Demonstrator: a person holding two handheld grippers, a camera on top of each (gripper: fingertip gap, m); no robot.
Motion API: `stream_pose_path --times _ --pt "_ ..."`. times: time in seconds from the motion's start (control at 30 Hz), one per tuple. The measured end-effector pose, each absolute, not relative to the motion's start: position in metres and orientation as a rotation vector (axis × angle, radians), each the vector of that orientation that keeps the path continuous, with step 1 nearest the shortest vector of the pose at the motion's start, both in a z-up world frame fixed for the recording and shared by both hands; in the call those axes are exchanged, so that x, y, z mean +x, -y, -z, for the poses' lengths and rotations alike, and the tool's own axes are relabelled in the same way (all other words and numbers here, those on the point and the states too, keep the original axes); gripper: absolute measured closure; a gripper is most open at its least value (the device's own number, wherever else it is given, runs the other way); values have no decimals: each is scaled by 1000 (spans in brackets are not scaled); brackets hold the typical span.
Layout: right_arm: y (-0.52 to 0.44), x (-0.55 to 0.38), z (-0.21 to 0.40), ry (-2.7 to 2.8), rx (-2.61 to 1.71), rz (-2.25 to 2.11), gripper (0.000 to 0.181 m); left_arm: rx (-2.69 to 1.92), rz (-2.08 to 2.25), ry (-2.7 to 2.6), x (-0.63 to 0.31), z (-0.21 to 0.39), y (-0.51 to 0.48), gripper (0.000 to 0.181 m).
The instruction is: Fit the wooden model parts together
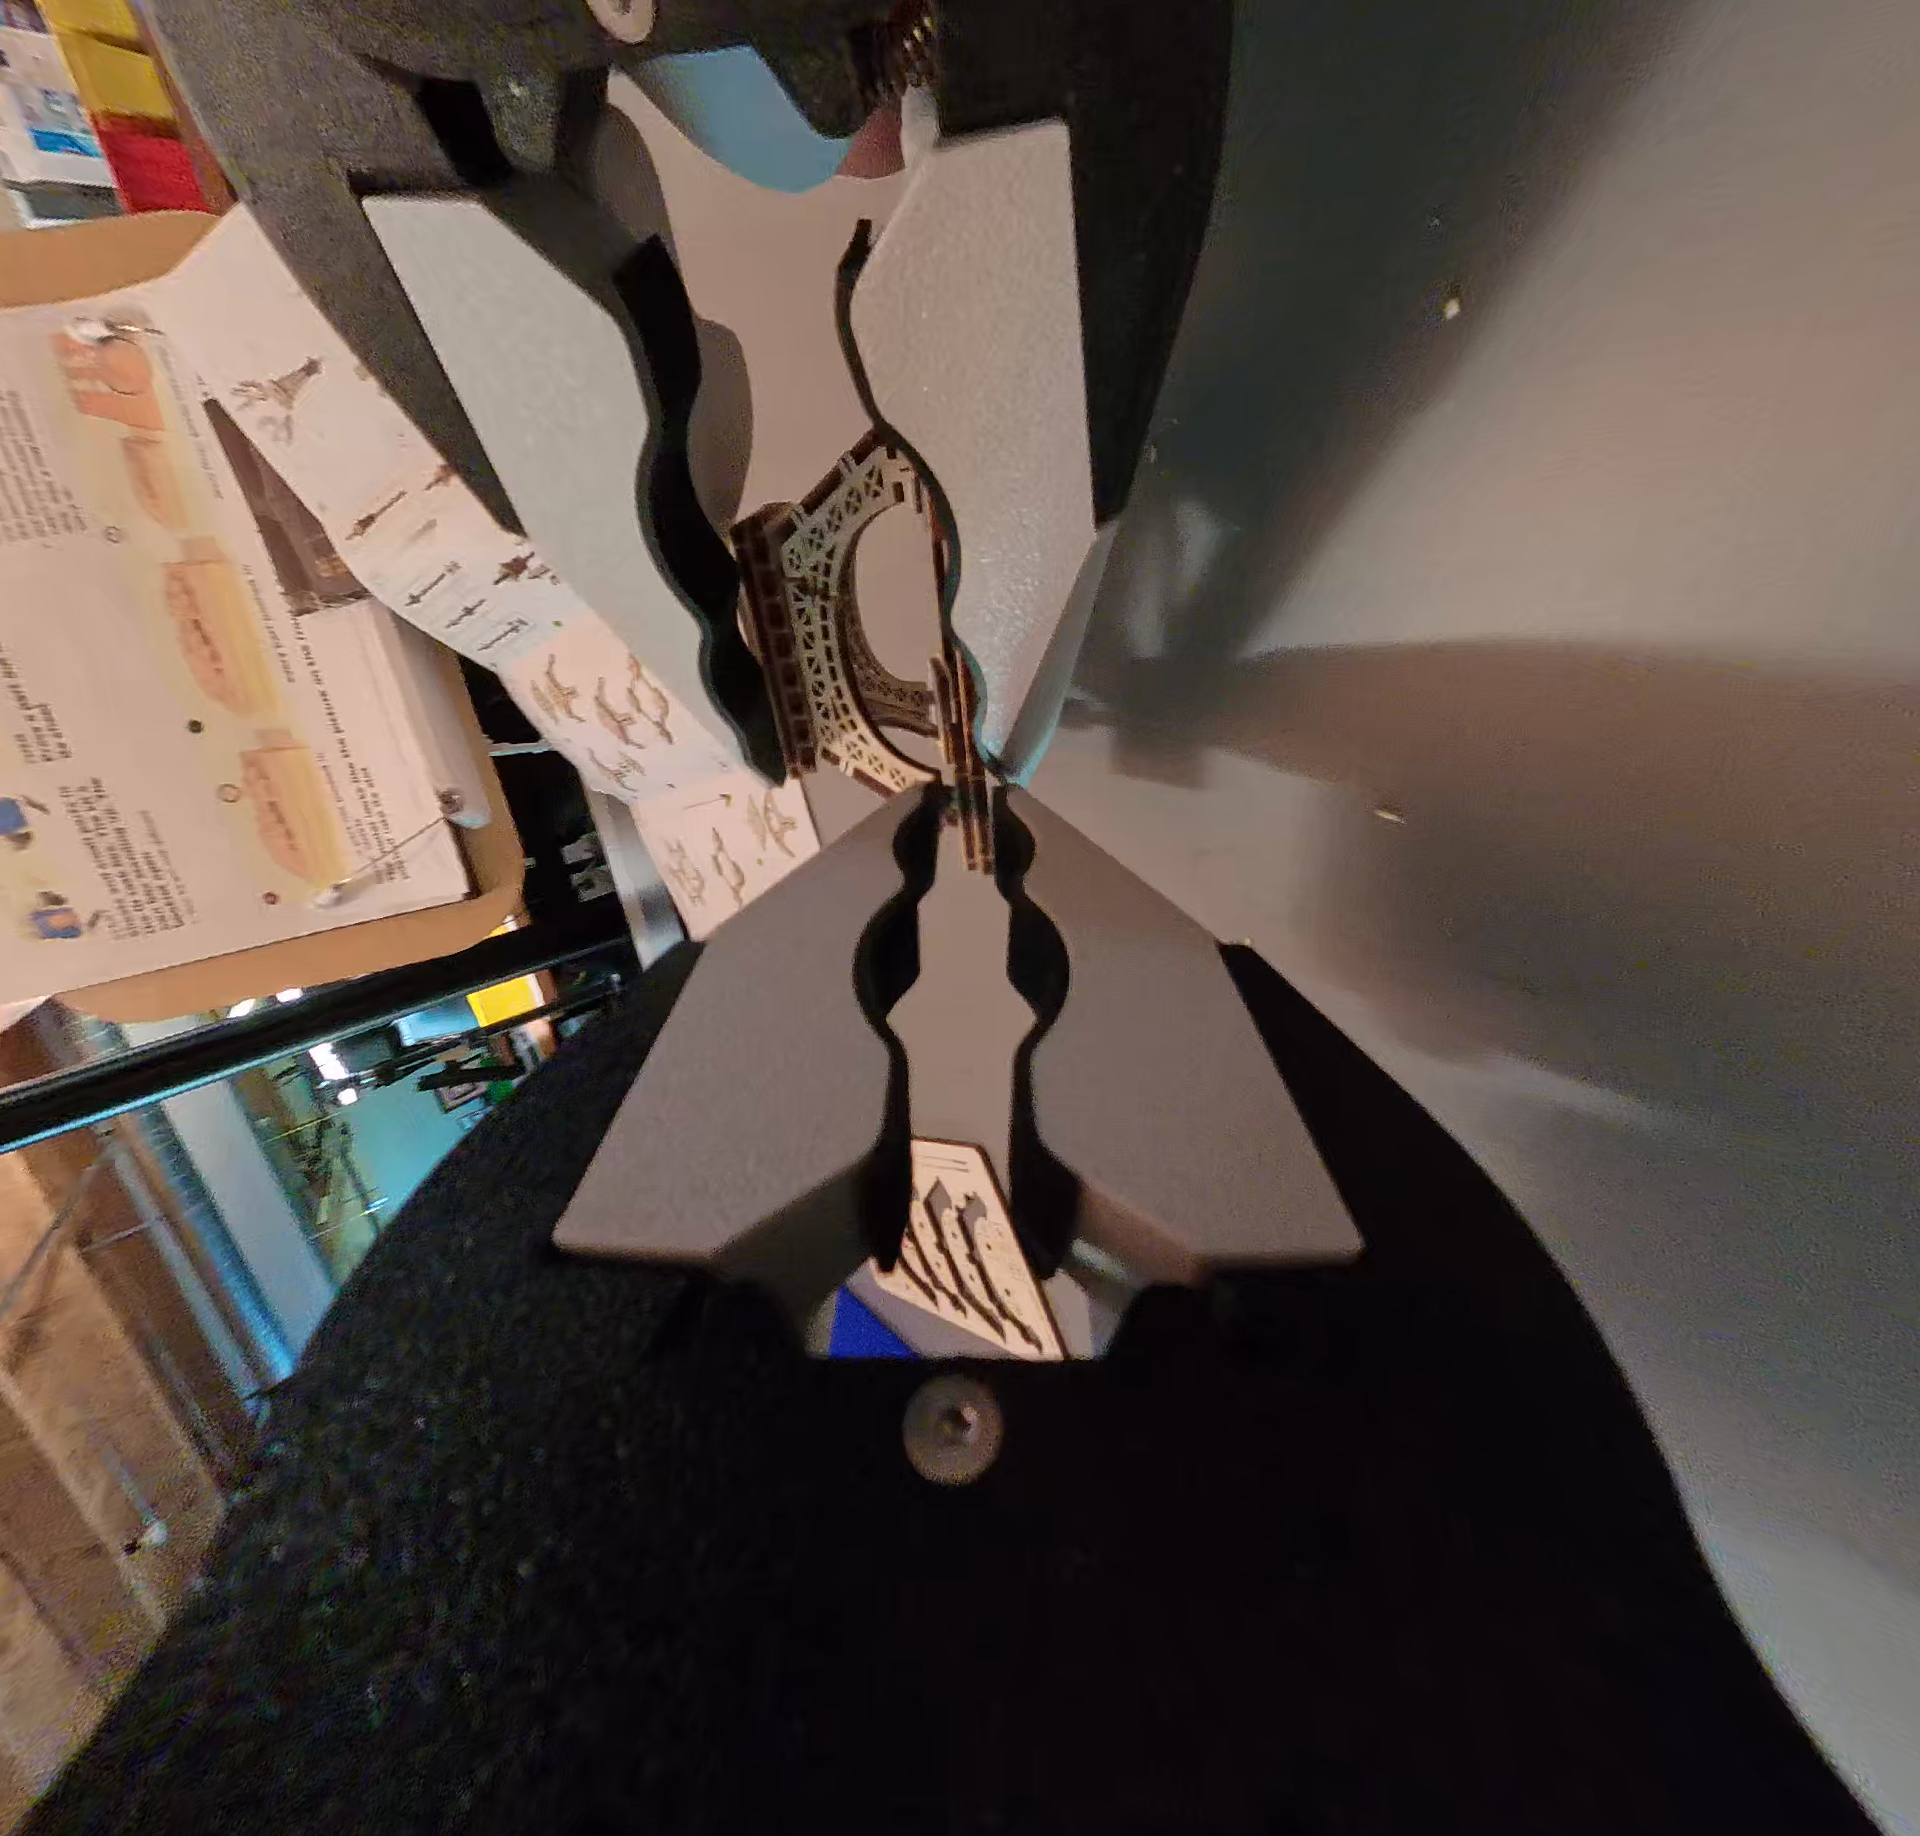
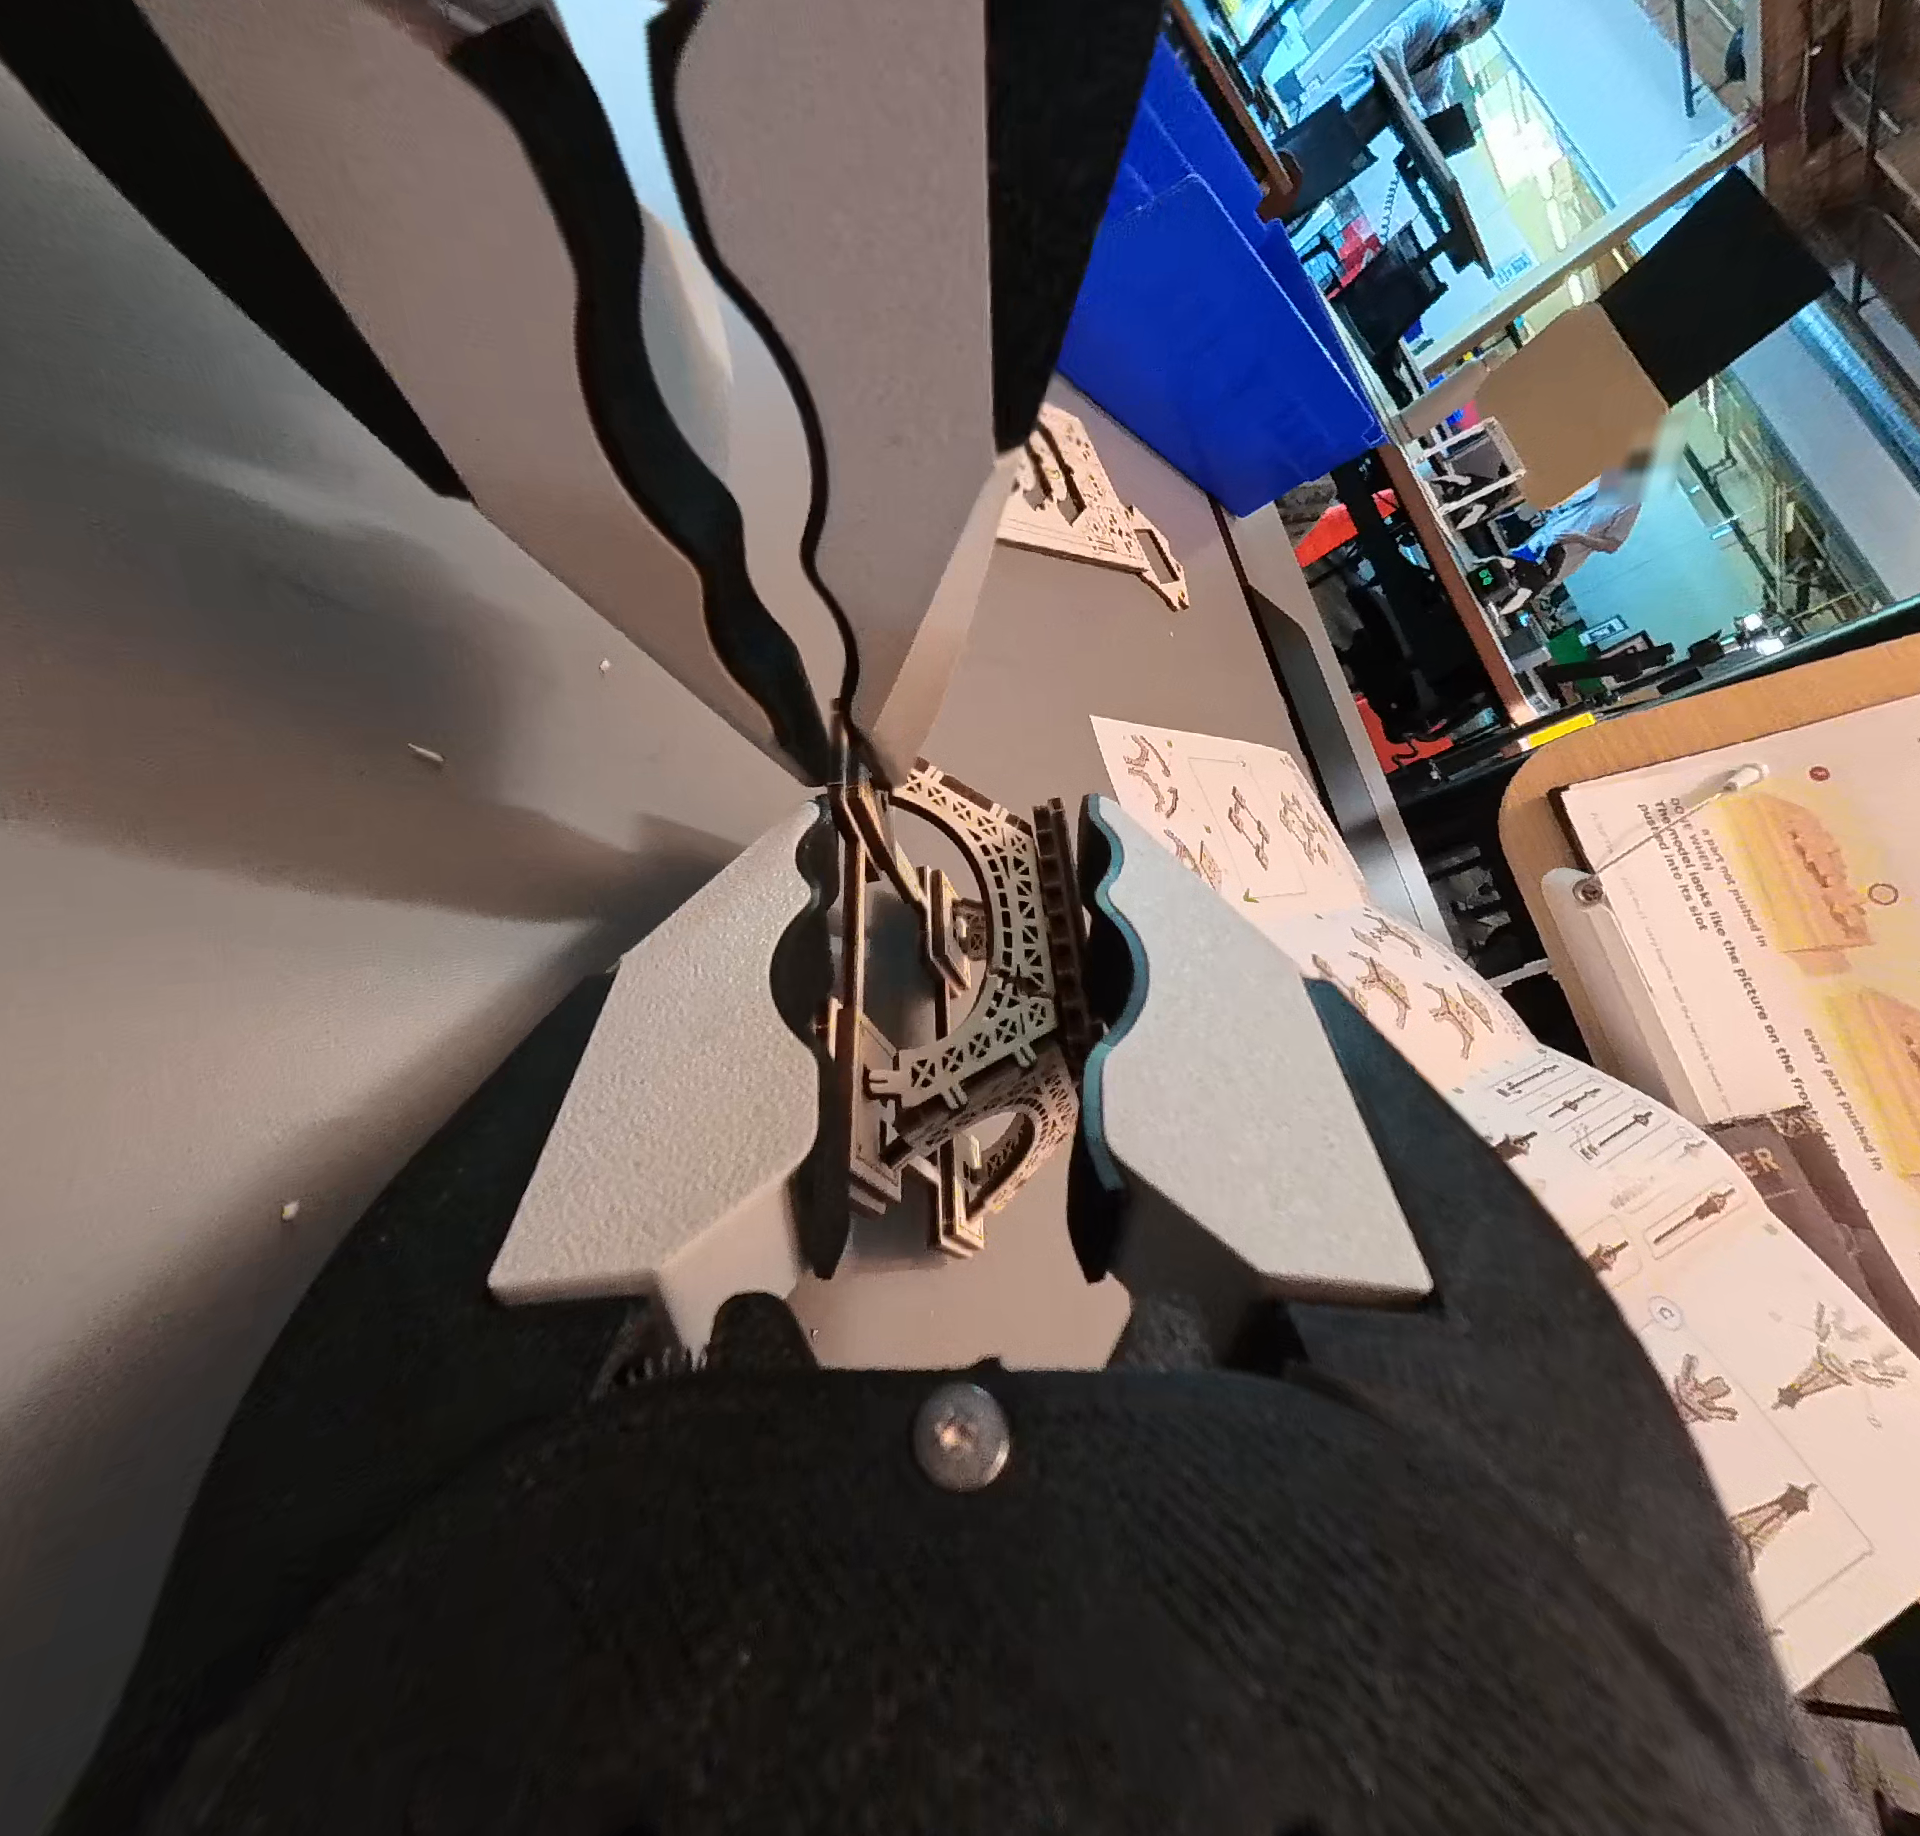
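The grey table (image 2: 312, 643) fills most of both views, tilted because the grippers are held at an angle. Beyond its edge lie a blue bin (image 2: 1195, 311), a board with printed instruction pictures (image 2: 1766, 955), and a long instruction sheet (image 2: 1403, 1007) with drawings of tower parts. Farther off is an open workroom with desks and a person seated there.

The right gripper (image 2: 956, 1007) is closed part-way around the wooden tower base (image 2: 966, 1007), its 2 grey fingers (image 2: 1226, 1059) pressing the sides of the lattice arches. The left gripper (image 1: 961, 820) is nearly closed, its tips pinching a thin wooden strip (image 1: 971, 799) at the edge of that same base, so the 2 tools meet tip to tip above the table.

By my judgement the task is somewhere in the middle: several arched legs are already joined into a base, and the strip is being seated against it. Whether its tabs are fully home cannot be told. Another flat wooden piece (image 2: 1091, 519) lies unused near the bin, so more fitting seems left.
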State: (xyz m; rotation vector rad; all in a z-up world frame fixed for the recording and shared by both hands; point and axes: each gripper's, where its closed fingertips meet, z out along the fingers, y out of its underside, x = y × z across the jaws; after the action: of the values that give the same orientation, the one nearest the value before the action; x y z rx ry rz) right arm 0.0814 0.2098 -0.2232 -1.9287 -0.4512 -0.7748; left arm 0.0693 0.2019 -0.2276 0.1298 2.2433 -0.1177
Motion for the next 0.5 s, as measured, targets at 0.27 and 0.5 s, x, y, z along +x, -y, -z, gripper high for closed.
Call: stream_pose_path --times 0.27,0.5 --pt "-208 83 222 405 -1927 751 138 170 96 -2187 71 224 -201 177" --pt "-209 82 224 428 -1928 767 138 139 114 -2224 69 226 -202 177"
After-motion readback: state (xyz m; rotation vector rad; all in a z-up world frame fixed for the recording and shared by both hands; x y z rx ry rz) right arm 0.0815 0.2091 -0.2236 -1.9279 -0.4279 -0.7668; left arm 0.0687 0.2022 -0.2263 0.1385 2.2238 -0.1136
